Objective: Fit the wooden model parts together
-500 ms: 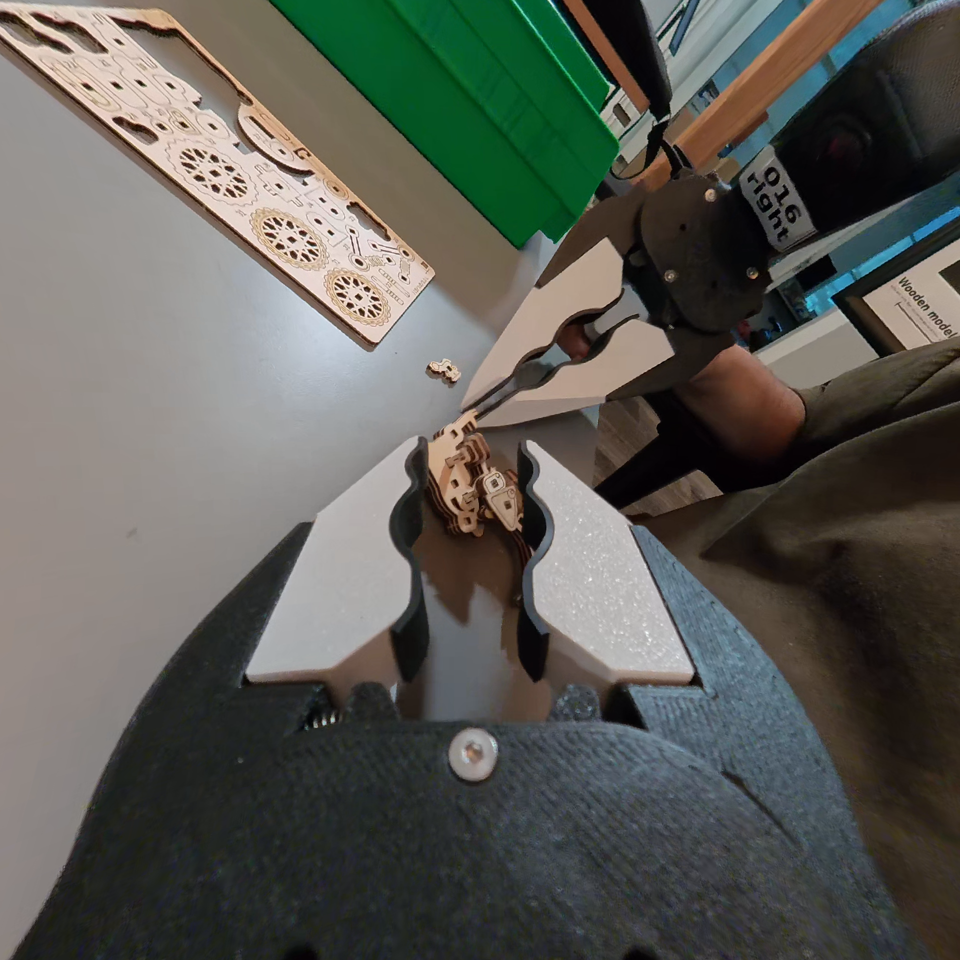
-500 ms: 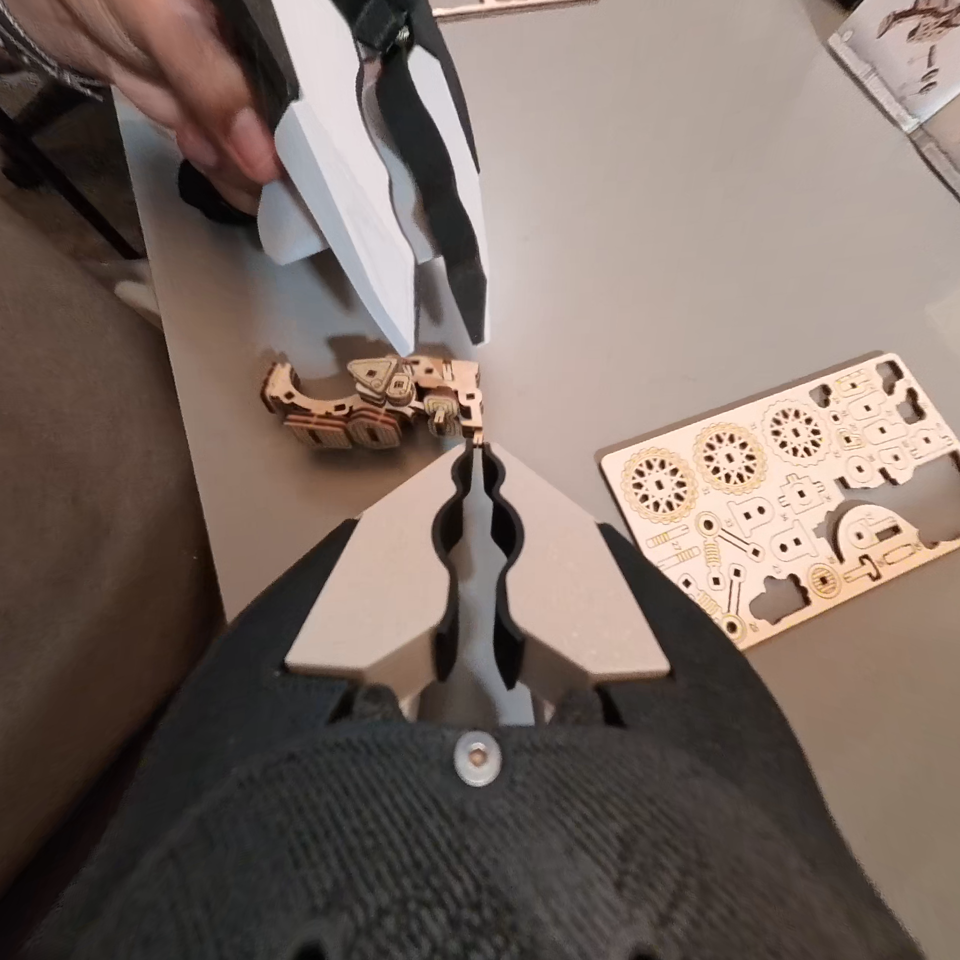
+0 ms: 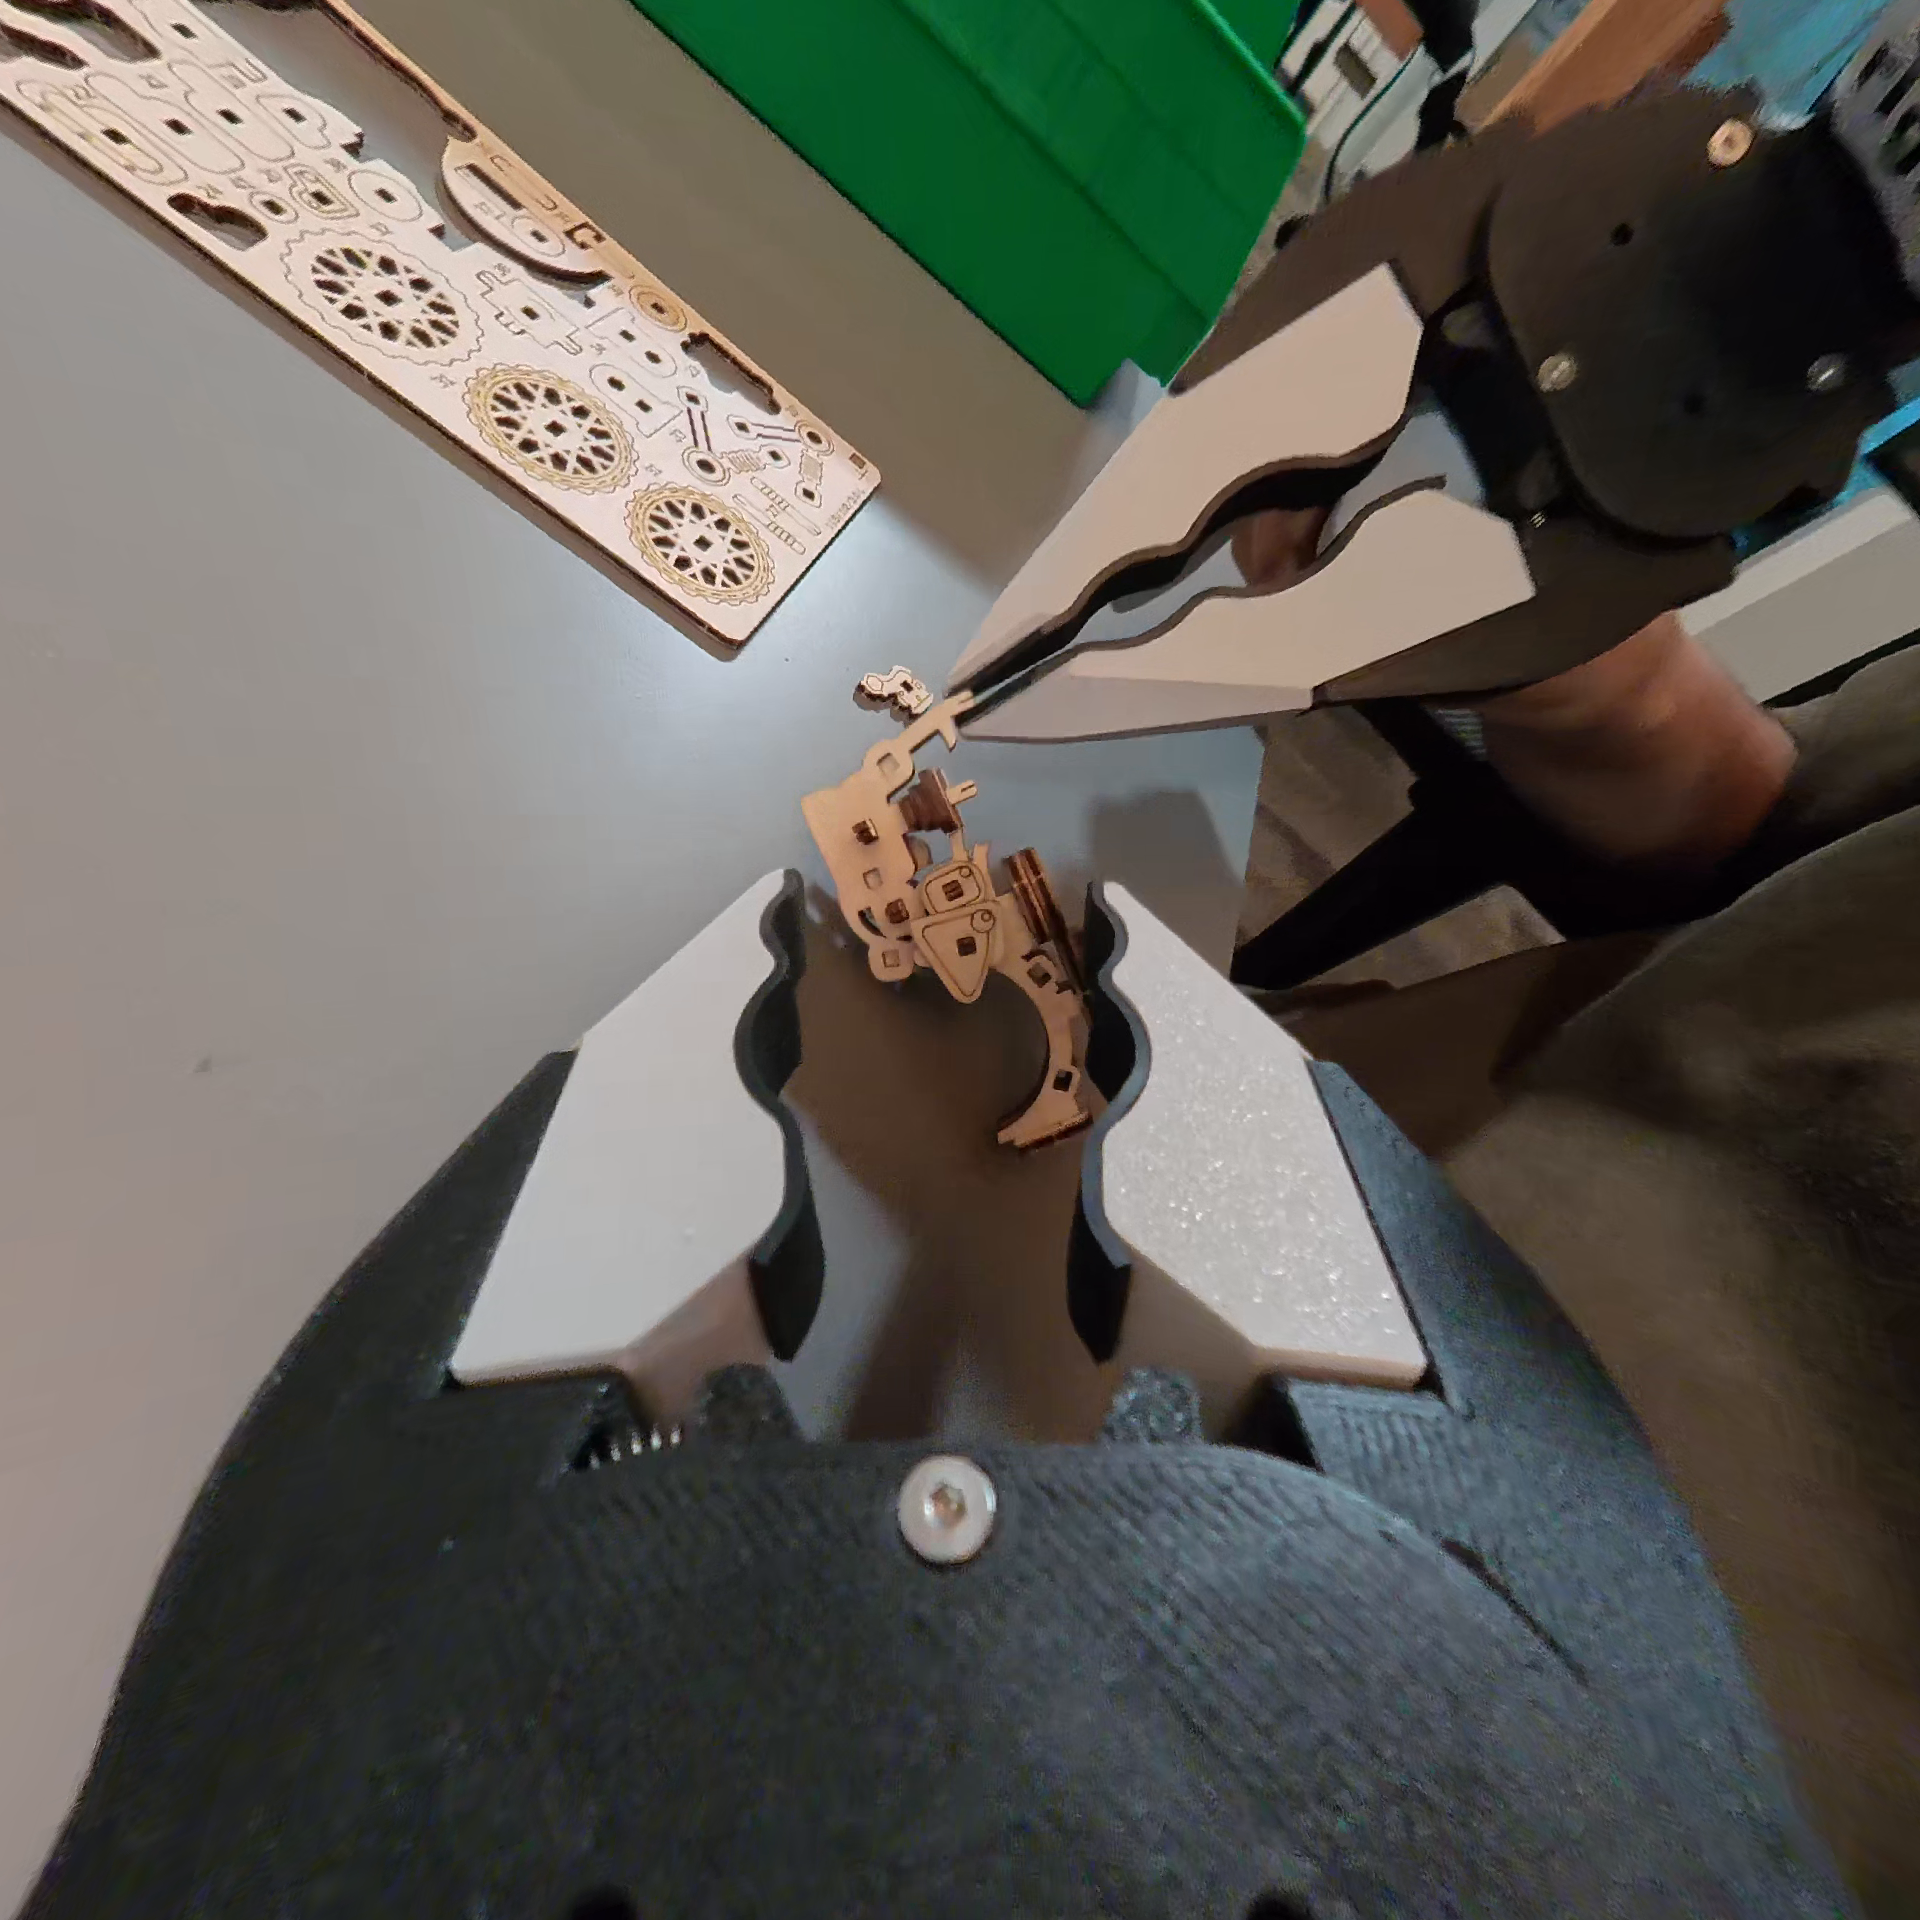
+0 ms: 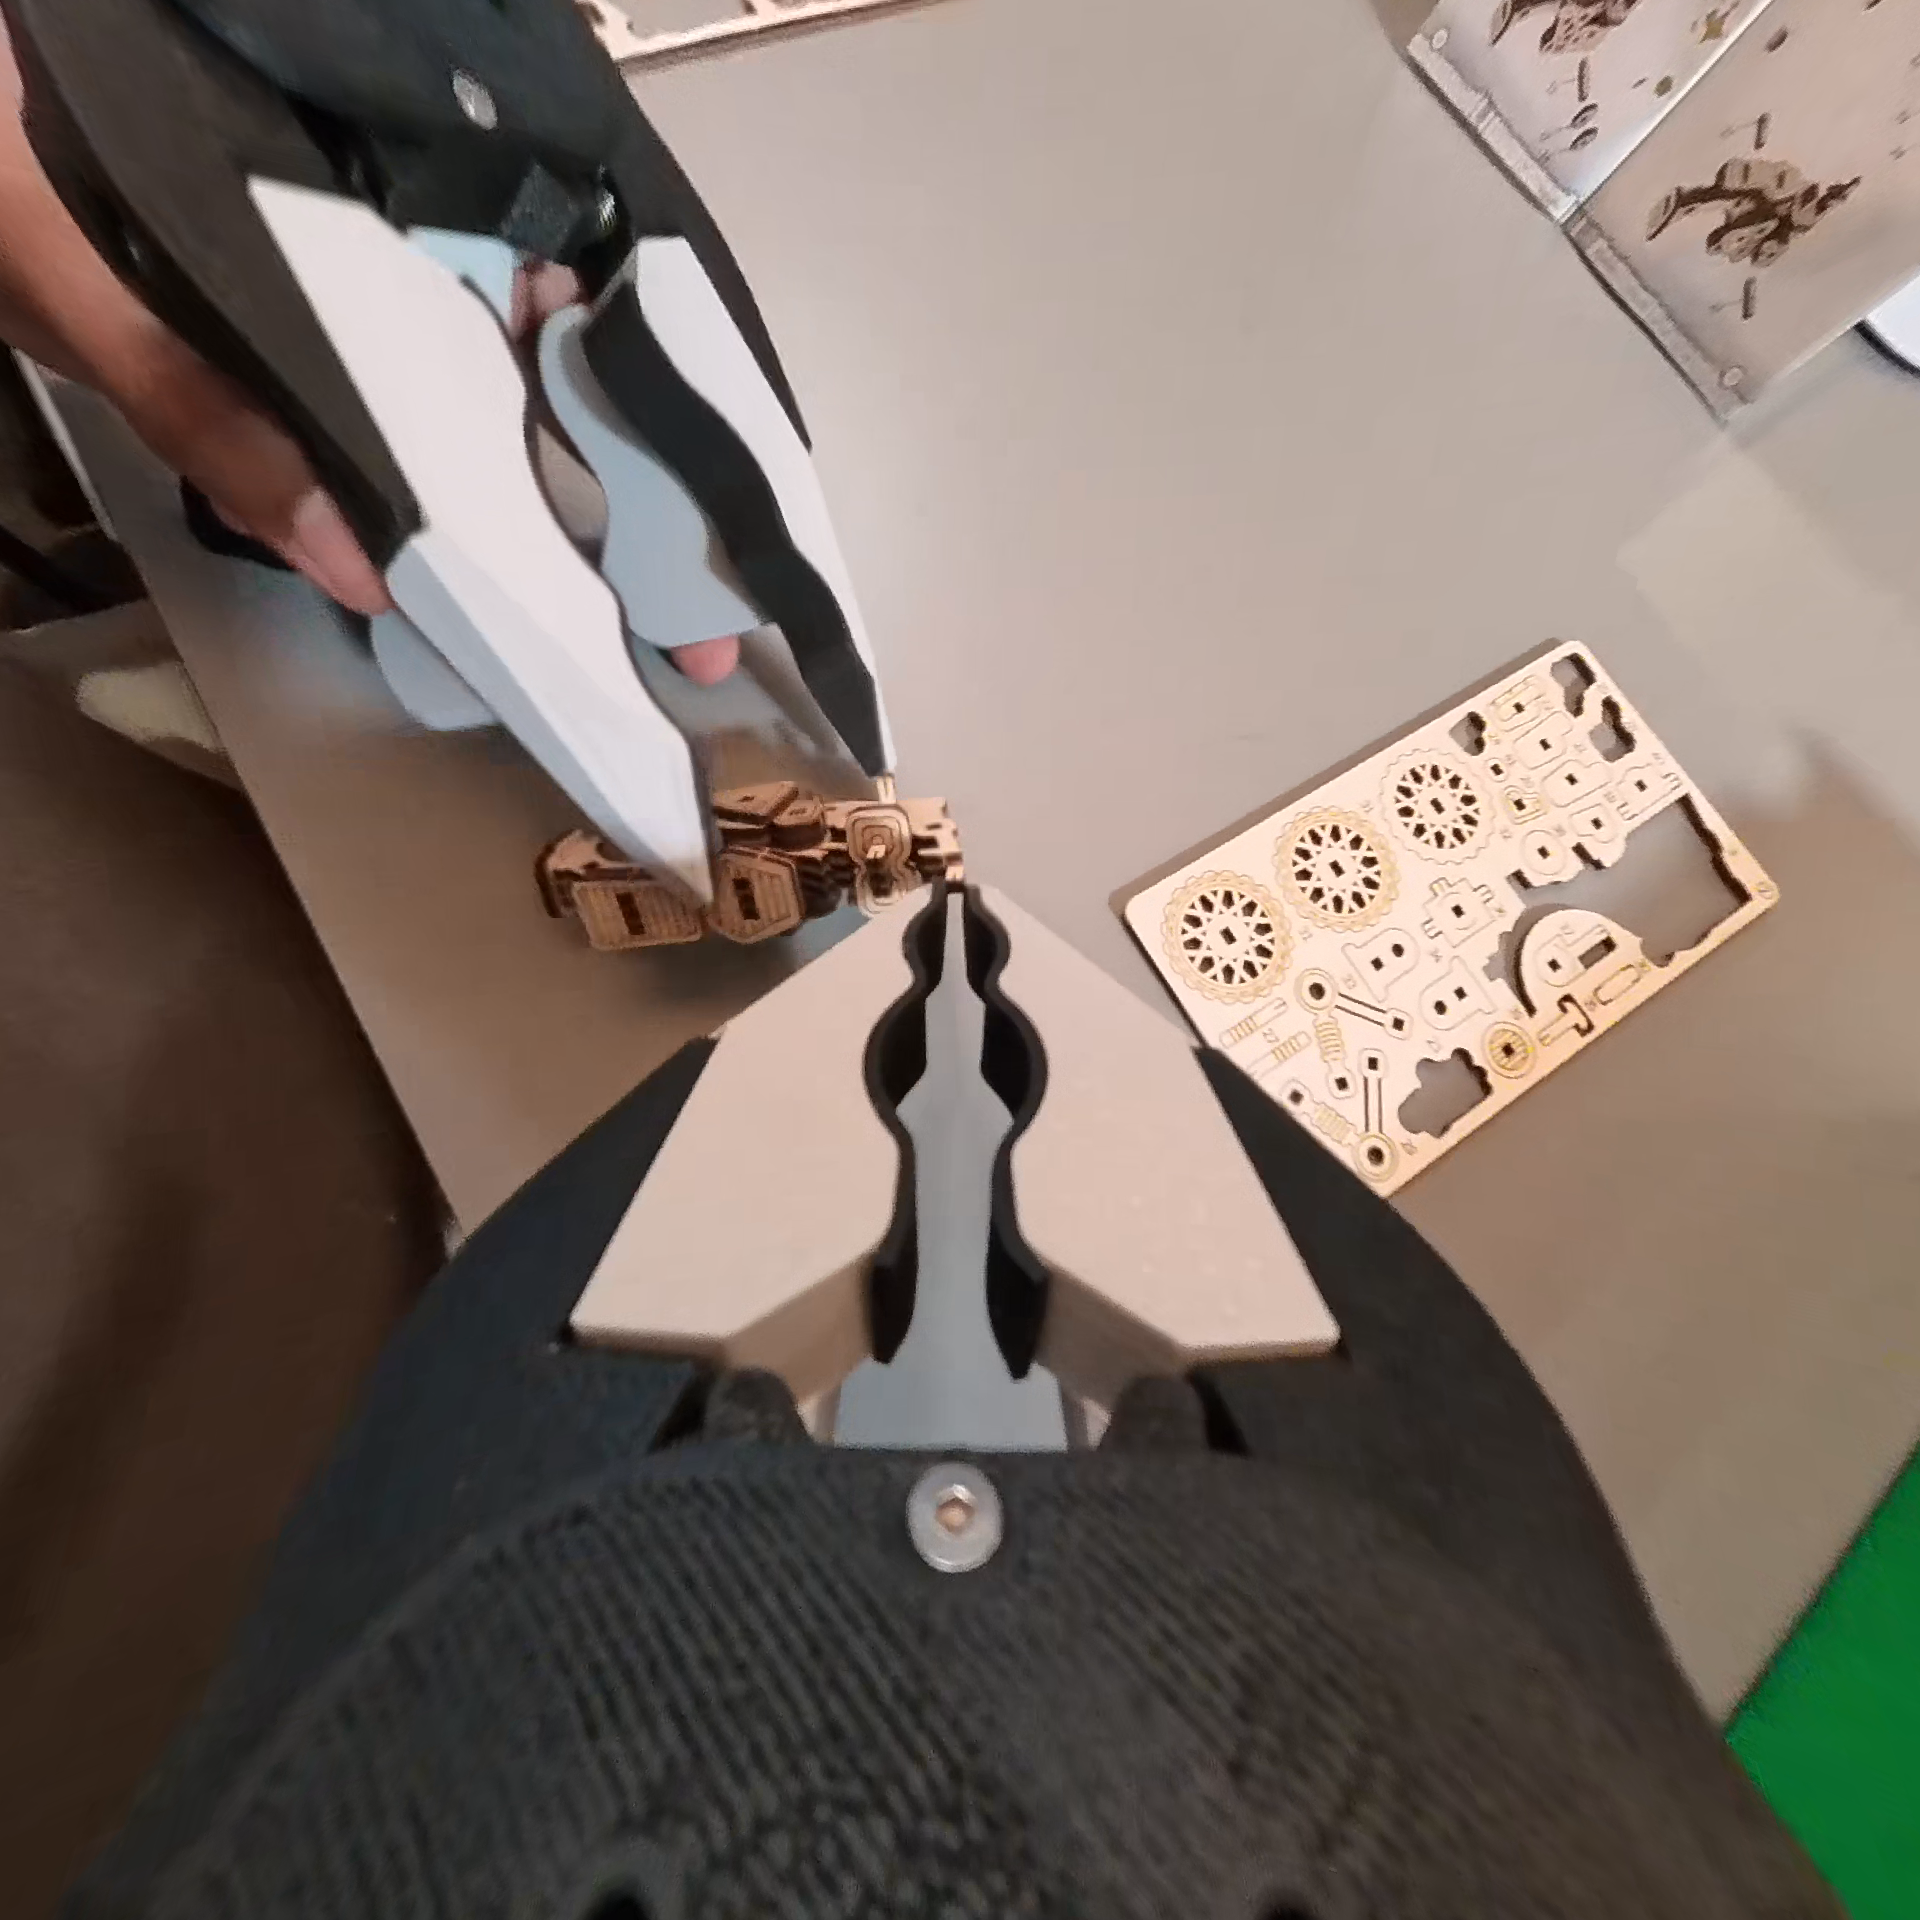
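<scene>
A partly built wooden model (image 3: 935, 925) stands on edge on the grey table (image 3: 260, 883). My left gripper (image 3: 945, 899) is open, with its fingers on either side of the model; the right finger (image 3: 1117, 997) lies against the model's curved end. My right gripper (image 3: 956, 717) comes in from the upper right and is shut on a thin tab at the model's far tip. In the right wrist view the model (image 4: 758, 878) lies just past my right gripper (image 4: 951, 896), and the left gripper (image 4: 790, 831) straddles it from the upper left.
A laser-cut wooden parts sheet (image 3: 468, 343) lies on the table, also in the right wrist view (image 4: 1455, 935). A small loose wooden piece (image 3: 894, 691) sits by the right gripper's tips. A green bin (image 3: 987, 156) stands behind. Printed sheets (image 4: 1714, 187) lie at the far corner. Both grippers' tips are close together, under 4 cm apart.
My left gripper's jaws have spread wider around the model. The model has turned from lying on its side to standing on edge. The right gripper still pinches its tip.
</scene>
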The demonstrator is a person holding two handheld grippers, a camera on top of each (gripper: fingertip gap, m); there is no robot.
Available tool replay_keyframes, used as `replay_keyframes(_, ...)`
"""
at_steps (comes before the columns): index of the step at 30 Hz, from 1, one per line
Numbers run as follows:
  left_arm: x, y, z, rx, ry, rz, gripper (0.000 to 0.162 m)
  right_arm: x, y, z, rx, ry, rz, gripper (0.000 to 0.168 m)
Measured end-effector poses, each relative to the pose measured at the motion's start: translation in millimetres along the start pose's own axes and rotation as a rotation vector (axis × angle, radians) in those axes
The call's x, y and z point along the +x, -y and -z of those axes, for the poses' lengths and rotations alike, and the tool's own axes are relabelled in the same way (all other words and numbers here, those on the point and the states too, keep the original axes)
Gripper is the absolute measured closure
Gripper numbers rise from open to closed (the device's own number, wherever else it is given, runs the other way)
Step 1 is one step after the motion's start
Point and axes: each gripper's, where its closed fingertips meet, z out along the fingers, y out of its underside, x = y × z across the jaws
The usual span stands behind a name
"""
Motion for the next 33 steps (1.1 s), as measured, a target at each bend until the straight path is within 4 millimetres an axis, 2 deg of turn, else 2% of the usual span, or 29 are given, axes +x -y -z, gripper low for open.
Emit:
replay_keyframes(1, 0, -1, -1, -0.005, 0.013, -0.014, 0.108, 0, 2, 1, 0.009, -0.002, -0.005, 0.167)
replay_keyframes(5, 2, -1, -2, -0.001, 0.021, -0.005, 0.104, -3, 11, 5, 0.051, 0.000, -0.008, 0.167)
replay_keyframes(16, 10, 1, -2, 0.020, -0.100, 0.129, 0.119, -6, 23, 8, 0.095, -0.075, 0.121, 0.167)
replay_keyframes(20, 9, 3, -1, 0.031, -0.123, 0.161, 0.119, -5, 27, 9, 0.123, -0.094, 0.152, 0.157)
replay_keyframes(24, 7, 10, 6, 0.077, -0.170, 0.216, 0.119, -10, 44, 23, 0.273, -0.009, 0.113, 0.146)
replay_keyframes(28, 24, 22, 19, 0.129, -0.350, 0.266, 0.119, -7, 45, 39, 0.397, 0.111, 0.070, 0.125)
replay_keyframes(31, 47, 22, 30, 0.093, -0.583, 0.333, 0.120, -13, 43, 49, 0.473, 0.264, 0.013, 0.125)
replay_keyframes(33, 63, 29, 42, 0.105, -0.746, 0.401, 0.120, -20, 48, 60, 0.543, 0.401, -0.064, 0.133)
